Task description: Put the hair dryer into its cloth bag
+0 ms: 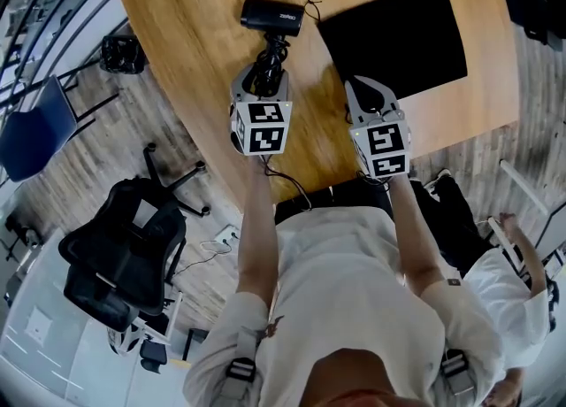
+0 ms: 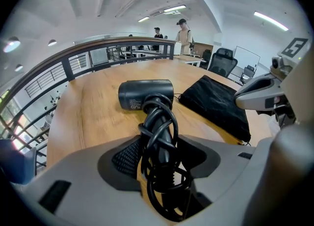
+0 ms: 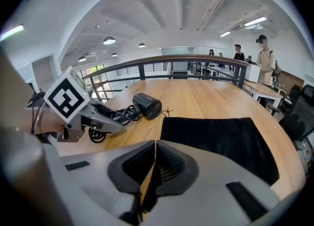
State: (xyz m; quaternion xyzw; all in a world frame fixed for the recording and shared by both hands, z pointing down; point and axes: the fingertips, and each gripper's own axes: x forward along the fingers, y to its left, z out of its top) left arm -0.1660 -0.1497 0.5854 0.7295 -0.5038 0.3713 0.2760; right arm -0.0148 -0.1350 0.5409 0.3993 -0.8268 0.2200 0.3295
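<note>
Hair dryer: It is black and lies on the bench. Its fat round part is far from the person. Its handle points back at the person.
Cord: The black cord is wound in loops round the handle of the hair dryer.
Cloth bag: It is black and lies flat on the bench. It is just beside the hair dryer, on the right. The hair dryer is not in it.
Left tool: It points down at the handle. Its two jaws stand fairly wide, one on each side of the handle and the cord. The pads sit against the loops, so it is holding the hair dryer by the handle.
Right tool: Its jaws are closed tight together and hold nothing. It hangs by the near left corner of the cloth bag. I cannot tell if it touches the cloth.
Bench: It is made of light brown wood and has a round edge.
Black chair: It stands on the floor to the person's left, away from the bench.
</note>
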